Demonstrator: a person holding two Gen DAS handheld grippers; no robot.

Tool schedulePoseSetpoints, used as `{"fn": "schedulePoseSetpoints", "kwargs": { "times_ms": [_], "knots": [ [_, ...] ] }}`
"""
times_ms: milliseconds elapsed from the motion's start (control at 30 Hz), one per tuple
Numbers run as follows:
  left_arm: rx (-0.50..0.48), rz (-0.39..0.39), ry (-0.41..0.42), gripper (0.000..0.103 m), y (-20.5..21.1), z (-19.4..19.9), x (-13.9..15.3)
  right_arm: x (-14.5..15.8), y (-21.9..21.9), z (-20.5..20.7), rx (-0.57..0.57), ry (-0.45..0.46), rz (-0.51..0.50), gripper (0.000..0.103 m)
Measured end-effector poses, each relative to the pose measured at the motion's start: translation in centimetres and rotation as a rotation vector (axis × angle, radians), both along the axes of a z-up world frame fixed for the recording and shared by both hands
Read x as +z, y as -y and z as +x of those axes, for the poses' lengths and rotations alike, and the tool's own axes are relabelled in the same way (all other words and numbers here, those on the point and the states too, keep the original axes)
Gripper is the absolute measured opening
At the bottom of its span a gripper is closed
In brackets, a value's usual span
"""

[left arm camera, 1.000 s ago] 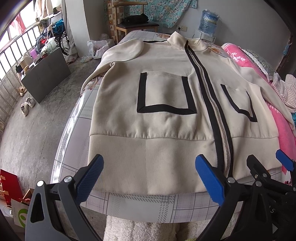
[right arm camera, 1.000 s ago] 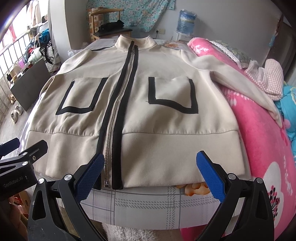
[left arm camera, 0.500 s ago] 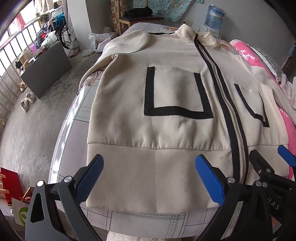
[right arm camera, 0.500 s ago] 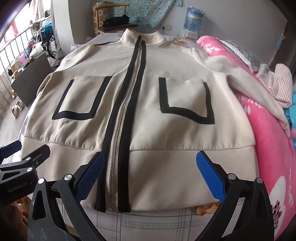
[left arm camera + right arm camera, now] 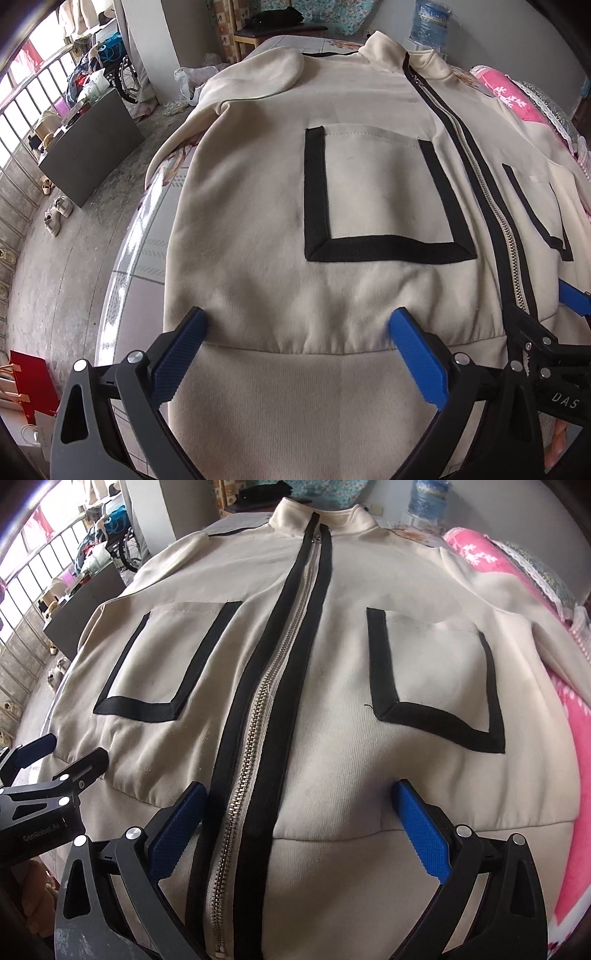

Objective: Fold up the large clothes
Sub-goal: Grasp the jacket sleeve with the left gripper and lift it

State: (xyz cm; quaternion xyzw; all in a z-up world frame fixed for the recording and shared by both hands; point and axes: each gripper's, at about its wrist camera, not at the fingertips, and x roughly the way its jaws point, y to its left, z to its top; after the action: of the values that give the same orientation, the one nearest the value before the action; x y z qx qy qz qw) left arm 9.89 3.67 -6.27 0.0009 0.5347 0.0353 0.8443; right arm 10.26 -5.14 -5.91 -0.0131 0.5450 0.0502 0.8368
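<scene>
While spread wide over the cream zip-up jacket [image 5: 369, 192] lying flat, front up, across the bed [image 5: 140, 236]: left gripper [image 5: 295, 332], right gripper [image 5: 299, 805], both empty. Reaching stage, likely; next, pinching the hem band.

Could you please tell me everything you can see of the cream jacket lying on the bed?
The cream jacket looks like soft fleece and lies front up, flat, collar away from the cameras. A metal zipper with black edging runs closed up the middle, and a black-trimmed patch pocket sits on each side. A seam sets off the wide hem band. One sleeve is folded over the shoulder. The open left gripper and the open right gripper hover over the hem.
</scene>
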Motion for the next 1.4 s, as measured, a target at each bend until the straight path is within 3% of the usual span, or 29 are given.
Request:
{"fn": "schedulePoseSetpoints", "kwargs": {
  "times_ms": [167, 433, 600, 733, 800, 867, 967, 1100, 1200, 1300, 1400],
  "knots": [
    [-0.018, -0.043, -0.012, 0.098, -0.4, 0.6, -0.3, -0.1, 0.0, -0.4, 0.007, 0.027, 0.005, 0.095],
    [-0.050, -0.023, 0.004, 0.099, -0.1, 0.9, -0.4, 0.5, -0.1, 0.7, 0.050, -0.007, 0.003, 0.095],
    [-0.088, -0.041, 0.043, 0.099, -0.4, 1.1, 0.0, 3.7, -2.3, 1.6, 0.139, 0.152, 0.002, 0.095],
    [0.006, -0.206, 0.186, 0.099, -5.4, 1.0, 2.7, 4.1, -4.8, 3.4, 0.211, 0.186, -0.016, 0.095],
    [0.113, -0.254, 0.251, 0.099, -9.7, 1.4, 3.7, 3.7, -5.7, 4.4, 0.242, 0.173, -0.004, 0.095],
    [0.231, -0.316, 0.253, 0.098, -14.4, 2.5, 3.4, 3.2, -6.4, 5.3, 0.264, 0.149, 0.019, 0.095],
    [0.419, -0.525, 0.187, 0.097, -22.0, 4.2, 0.4, 2.6, -7.4, 6.1, 0.294, 0.124, 0.034, 0.092],
    [0.609, -0.975, -0.006, 0.096, -28.8, 6.3, -7.4, 2.1, -8.7, 6.5, 0.312, 0.105, 0.015, 0.092],
    [0.717, -1.258, -0.139, 0.096, -30.4, 6.8, -13.0, 1.8, -9.2, 6.8, 0.310, 0.089, -0.003, 0.092],
    [0.799, -1.507, -0.218, 0.096, -30.5, 7.0, -16.9, 1.5, -9.5, 7.1, 0.302, 0.075, -0.022, 0.092],
    [0.824, -1.644, -0.243, 0.097, -30.0, 7.5, -19.1, 1.3, -9.6, 7.6, 0.289, 0.065, -0.035, 0.092]
  ]
}}
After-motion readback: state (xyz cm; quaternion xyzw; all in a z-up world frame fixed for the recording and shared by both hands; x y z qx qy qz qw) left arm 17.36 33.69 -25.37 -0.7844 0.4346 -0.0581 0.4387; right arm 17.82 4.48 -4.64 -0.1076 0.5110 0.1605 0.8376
